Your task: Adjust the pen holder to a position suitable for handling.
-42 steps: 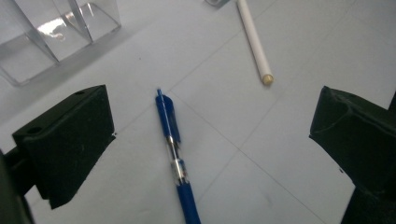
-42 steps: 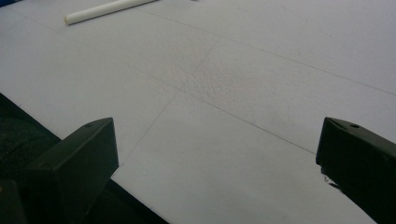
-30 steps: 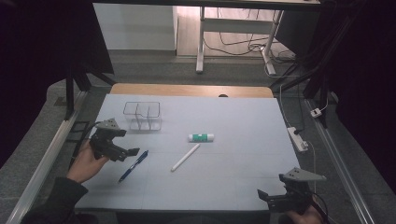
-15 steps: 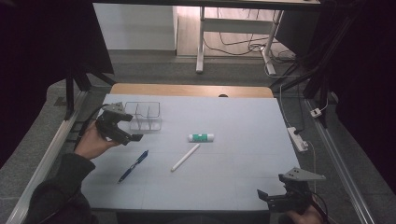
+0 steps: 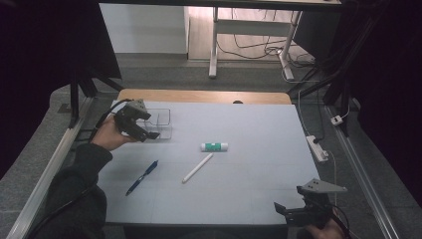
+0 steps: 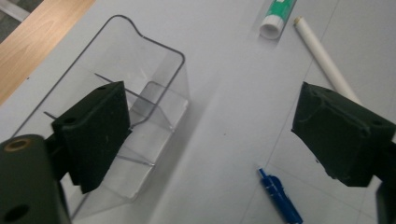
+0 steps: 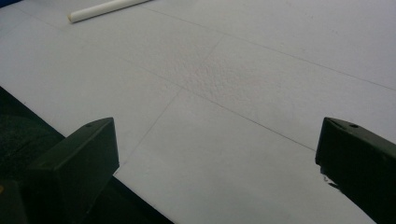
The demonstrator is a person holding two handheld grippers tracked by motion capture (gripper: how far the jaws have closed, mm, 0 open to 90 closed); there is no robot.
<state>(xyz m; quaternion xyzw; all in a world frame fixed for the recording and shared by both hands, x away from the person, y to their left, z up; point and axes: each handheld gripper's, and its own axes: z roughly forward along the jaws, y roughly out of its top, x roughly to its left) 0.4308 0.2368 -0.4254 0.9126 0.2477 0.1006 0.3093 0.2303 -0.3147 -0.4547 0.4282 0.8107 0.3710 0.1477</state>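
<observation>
A person's left gripper [image 5: 152,134] hangs at the ten o'clock part of a pale grey table [image 5: 259,129], jaws spread wide and holding nothing, one jaw over the near end of a clear plastic organiser tray [image 5: 160,123]. In the left gripper view [image 6: 210,135] that tray [image 6: 116,88] shows thin dividers and lies with its long axis running away from the camera. At the table's centre a green-and-white tube [image 5: 214,147] lies crosswise, nine to three o'clock. Just beside it, a white stick [image 5: 197,168] slants from seven to one o'clock. A blue pen [image 5: 142,177] lies parallel, well apart toward eight o'clock. The right gripper [image 5: 283,210] rests at the five o'clock edge, its jaws likewise wide apart and empty [image 7: 215,158].
</observation>
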